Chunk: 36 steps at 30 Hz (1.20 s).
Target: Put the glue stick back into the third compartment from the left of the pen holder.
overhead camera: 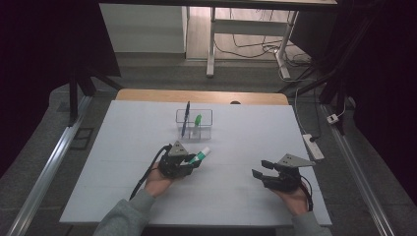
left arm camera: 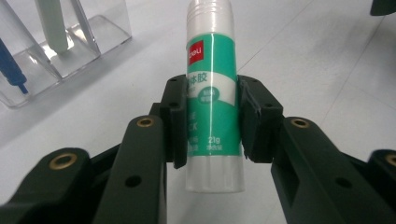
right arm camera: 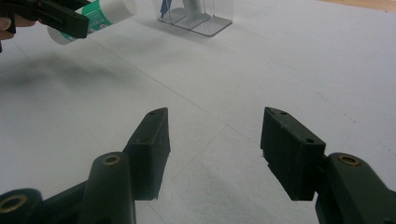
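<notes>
Left gripper (overhead camera: 189, 162) is clamped on a glue stick (overhead camera: 200, 156): in the left gripper view both black pads press the green-and-white label of the glue stick (left arm camera: 214, 100) from either side, the white cap end pointing away from the hand, the flat base toward it. Seen from above, the stick sticks out of the jaws toward two o'clock, lifted just off the table (overhead camera: 246, 196). Right gripper (overhead camera: 259, 168) holds nothing, its jaws standing apart over bare table with a wide gap between them, as the right gripper view (right arm camera: 212, 140) shows.

At twelve o'clock from the left gripper stands a clear plastic organiser (overhead camera: 194, 125) with several compartments. A blue pen (overhead camera: 186, 119) leans upright in its left side; a green-capped item (overhead camera: 197, 120) stands in a compartment to the right of that. What the green-capped item is I cannot tell. In the left gripper view the organiser (left arm camera: 100, 30) sits at ten o'clock from the glue stick, well apart from it.

Between the grippers and the organiser the table is open, as is the stretch between the two grippers. The right gripper lies near the table's right edge at about four o'clock from the organiser; the far edge lies just beyond the organiser.

White sheeting covers the table, with a strip of wood (overhead camera: 201, 96) showing at its far side. Beyond is grey floor, desk legs (overhead camera: 211, 54) and loose cables; a power strip (overhead camera: 312, 146) lies on the floor at the right.
</notes>
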Available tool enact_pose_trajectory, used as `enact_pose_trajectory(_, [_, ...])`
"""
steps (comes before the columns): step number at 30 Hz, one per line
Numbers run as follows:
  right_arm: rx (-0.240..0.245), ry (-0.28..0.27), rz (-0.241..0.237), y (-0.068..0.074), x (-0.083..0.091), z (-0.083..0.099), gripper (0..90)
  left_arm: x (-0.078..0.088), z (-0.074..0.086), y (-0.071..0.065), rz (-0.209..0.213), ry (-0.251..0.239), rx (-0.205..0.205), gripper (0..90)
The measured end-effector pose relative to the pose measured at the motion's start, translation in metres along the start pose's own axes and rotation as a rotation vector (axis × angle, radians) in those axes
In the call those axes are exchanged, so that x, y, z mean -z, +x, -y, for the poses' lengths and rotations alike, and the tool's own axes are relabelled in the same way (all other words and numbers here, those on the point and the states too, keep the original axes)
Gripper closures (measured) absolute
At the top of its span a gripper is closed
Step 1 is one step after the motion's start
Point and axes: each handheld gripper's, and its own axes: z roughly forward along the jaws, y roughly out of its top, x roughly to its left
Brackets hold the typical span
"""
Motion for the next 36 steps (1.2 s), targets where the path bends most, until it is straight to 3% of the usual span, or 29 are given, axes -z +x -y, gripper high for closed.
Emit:
enact_pose_trajectory(15, [-0.049,-0.034,-0.032,0.017,-0.02,-0.012,37.0,0.001,-0.001,-0.011,0.057,-0.053,-0.048,65.3])
enact_pose_trajectory(19, [-0.077,-0.051,-0.048,0.021,-0.024,-0.016,36.1,0.0,-0.001,-0.014,0.058,-0.063,-0.053,65.3])
enact_pose_trajectory(36, [-0.101,-0.05,-0.106,0.033,-0.042,-0.022,34.8,-0.01,-0.003,-0.027,0.085,-0.075,-0.083,65.2])
